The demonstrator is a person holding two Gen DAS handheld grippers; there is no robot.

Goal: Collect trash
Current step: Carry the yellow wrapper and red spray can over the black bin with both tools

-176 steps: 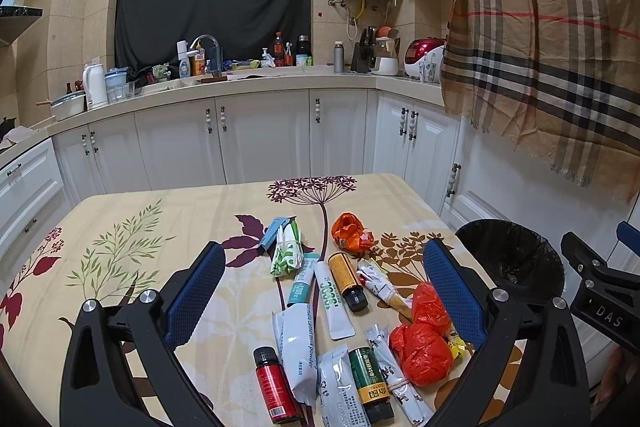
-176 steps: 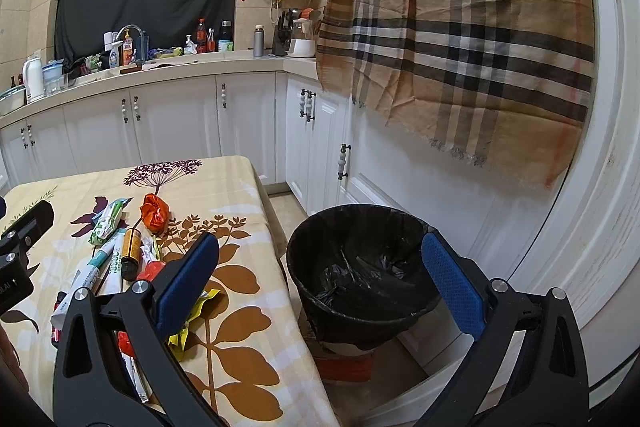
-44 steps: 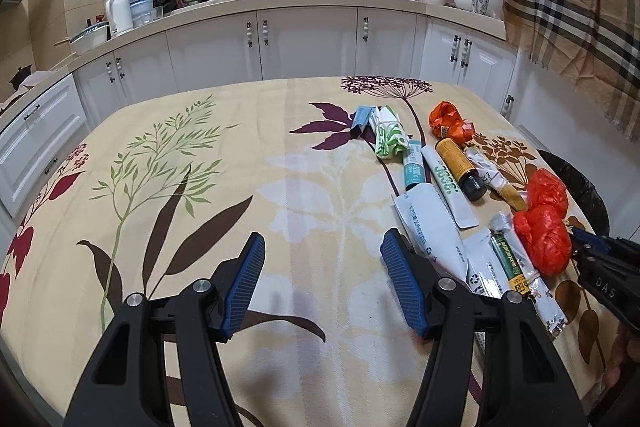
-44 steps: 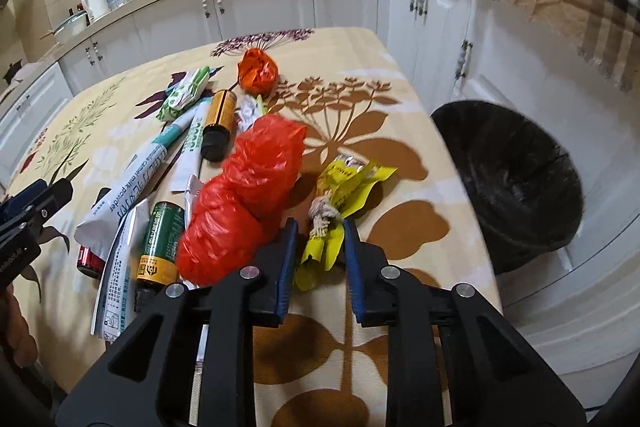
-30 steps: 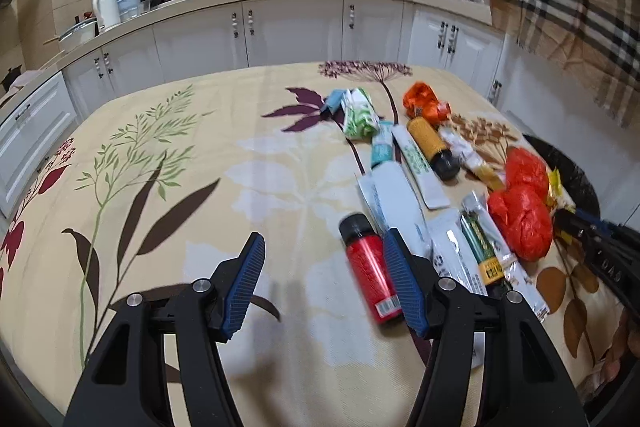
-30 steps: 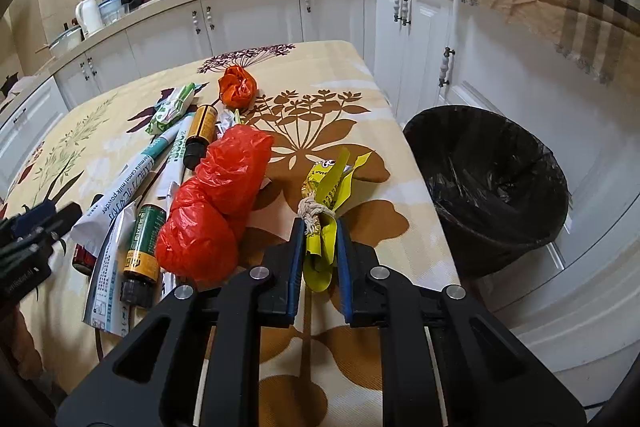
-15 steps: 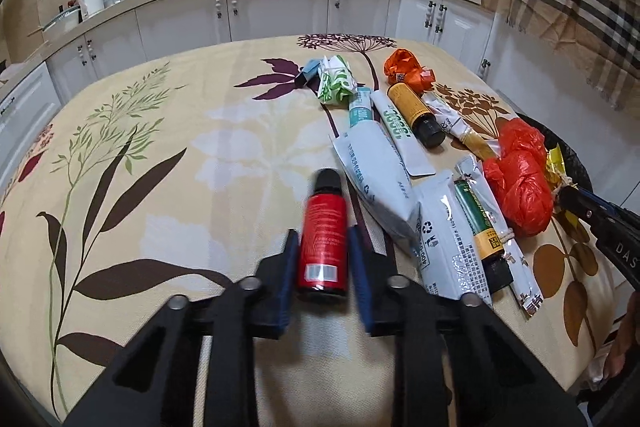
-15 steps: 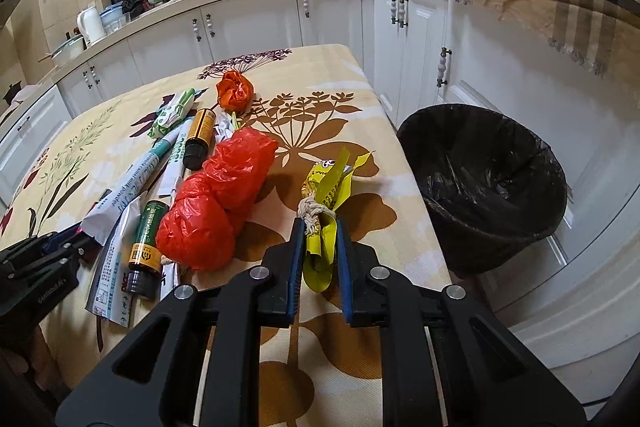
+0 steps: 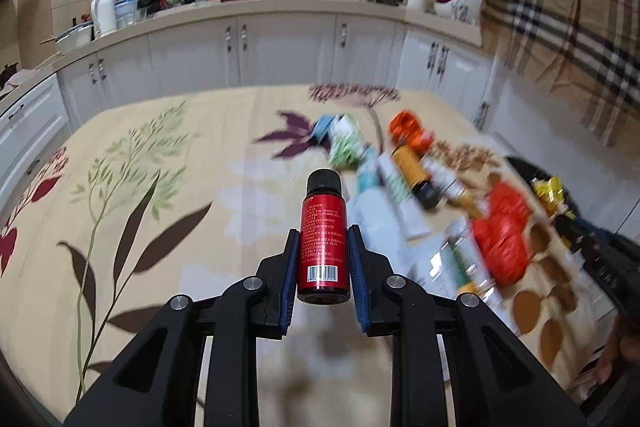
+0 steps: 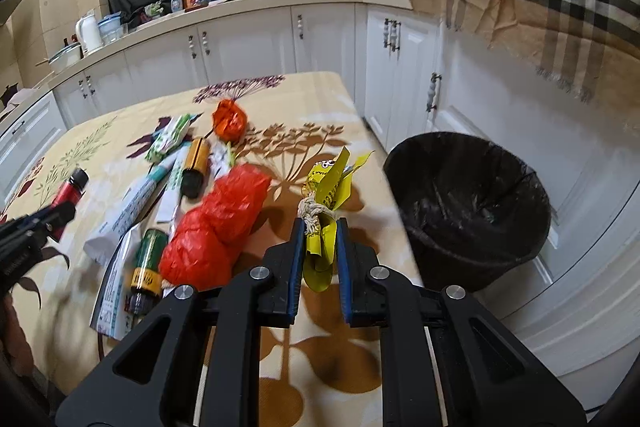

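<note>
Left gripper point(image 9: 323, 253) tight around red bottle point(image 9: 323, 239); right gripper point(image 10: 318, 241) pinching yellow wrapper point(image 10: 326, 203)

The left gripper point(image 9: 323, 241) is clamped on a small red bottle point(image 9: 323, 247) with a black cap, its barcode end nearest the camera and the cap pointing away. Below it spreads the table point(image 9: 168, 211), covered in a cream cloth printed with leaves. To the right the rest of the litter lies blurred: a red plastic bag point(image 9: 502, 241), an orange wad point(image 9: 408, 129), a brown bottle point(image 9: 414, 171), white tubes point(image 9: 394, 195) and a green-and-white packet point(image 9: 345, 147). A yellow wrapper point(image 9: 551, 191) shows at the far right edge.
</note>
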